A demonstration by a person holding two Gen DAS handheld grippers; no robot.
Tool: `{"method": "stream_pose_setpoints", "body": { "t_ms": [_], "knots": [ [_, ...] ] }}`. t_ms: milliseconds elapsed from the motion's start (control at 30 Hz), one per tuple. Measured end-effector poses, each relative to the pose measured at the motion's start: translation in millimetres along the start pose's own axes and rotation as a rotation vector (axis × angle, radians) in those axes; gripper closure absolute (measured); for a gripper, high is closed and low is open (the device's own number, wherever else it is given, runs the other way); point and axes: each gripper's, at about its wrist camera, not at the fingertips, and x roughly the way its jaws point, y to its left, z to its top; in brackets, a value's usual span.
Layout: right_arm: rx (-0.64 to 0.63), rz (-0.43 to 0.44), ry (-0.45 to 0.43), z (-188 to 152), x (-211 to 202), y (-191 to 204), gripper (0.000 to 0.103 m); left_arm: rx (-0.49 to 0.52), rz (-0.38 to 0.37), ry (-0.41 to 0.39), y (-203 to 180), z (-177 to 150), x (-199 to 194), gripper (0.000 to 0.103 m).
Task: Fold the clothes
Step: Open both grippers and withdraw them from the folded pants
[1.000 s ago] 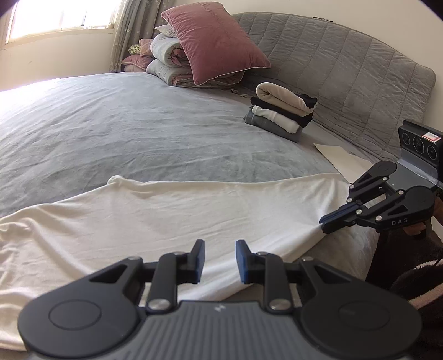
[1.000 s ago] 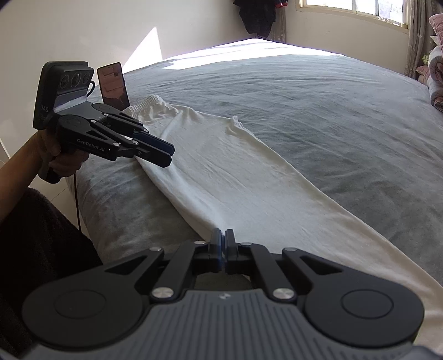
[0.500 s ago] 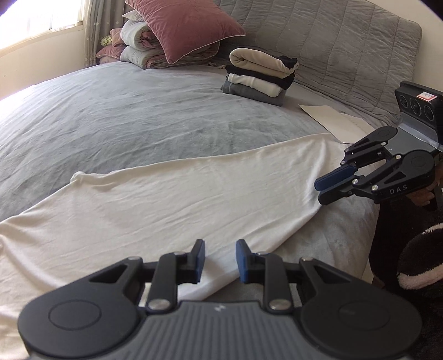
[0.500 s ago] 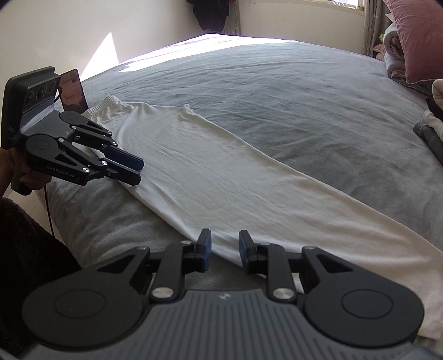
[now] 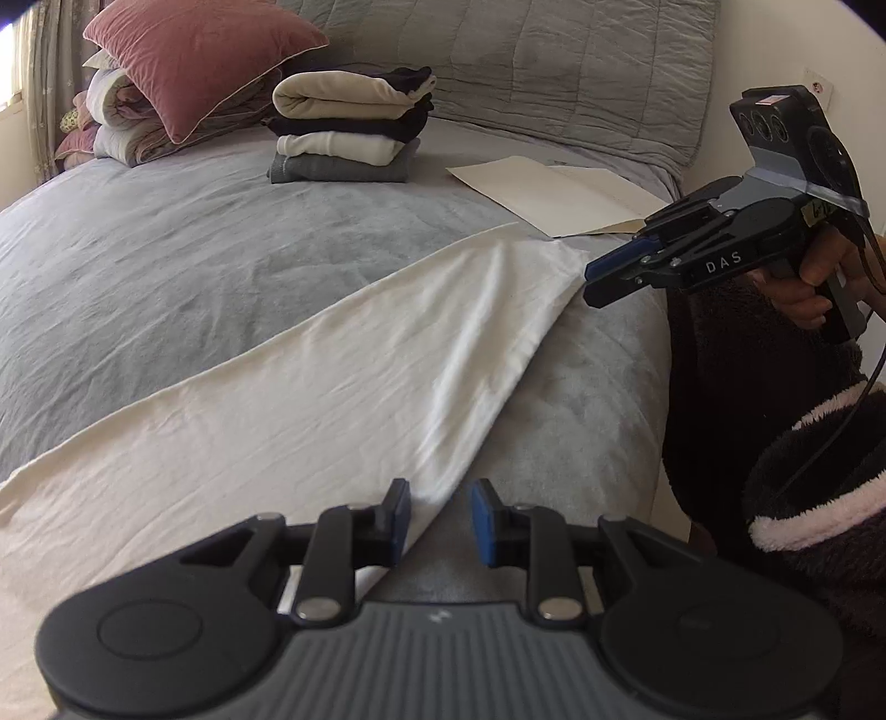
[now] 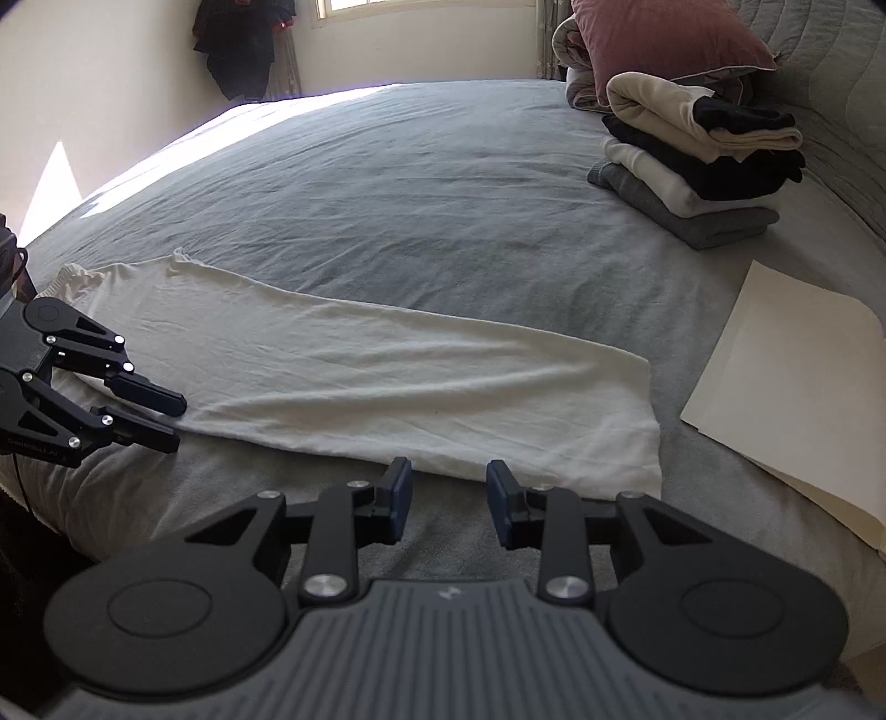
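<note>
Showing dark clothes on wall [image 6: 238, 44]: right view only; both grippers [image 6: 448, 498] [image 5: 440, 520] parted, empty.

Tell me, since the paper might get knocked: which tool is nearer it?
Right. The right tool is opening, empty, near the paper; the left tool sits at the white garment's far end.

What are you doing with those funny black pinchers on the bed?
A person is folding laundry with a pincher tool in each hand. A long white garment lies stretched flat along the near edge of the grey bed. The left gripper is open over one end, and the right gripper is opening near the other end with nothing between its jaws. Neither is holding the cloth. A stack of folded clothes sits by the headboard.
</note>
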Motion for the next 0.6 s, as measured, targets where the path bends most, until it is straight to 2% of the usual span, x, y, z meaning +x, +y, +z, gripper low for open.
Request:
{"method": "stream_pose_setpoints", "body": {
  "t_ms": [100,267,433,600],
  "knots": [
    [0.097,-0.046,0.001,-5.0,-4.5,-20.0,0.068,0.008,0.001,0.003,-9.8,6.9,9.6,0.078],
    [0.243,-0.072,-0.010,-13.0,-6.9,-47.3,0.067,-0.005,-0.023,0.016,-20.7,22.7,30.2,0.078],
    [0.296,-0.046,-0.034,-19.2,-13.2,-59.5,0.065,-0.055,-0.069,0.022,-31.1,42.6,56.9,0.078],
    [0.357,-0.003,-0.070,-21.5,-17.3,-75.0,0.064,-0.044,-0.058,0.027,-50.9,66.0,85.2,0.077]
  ]
}}
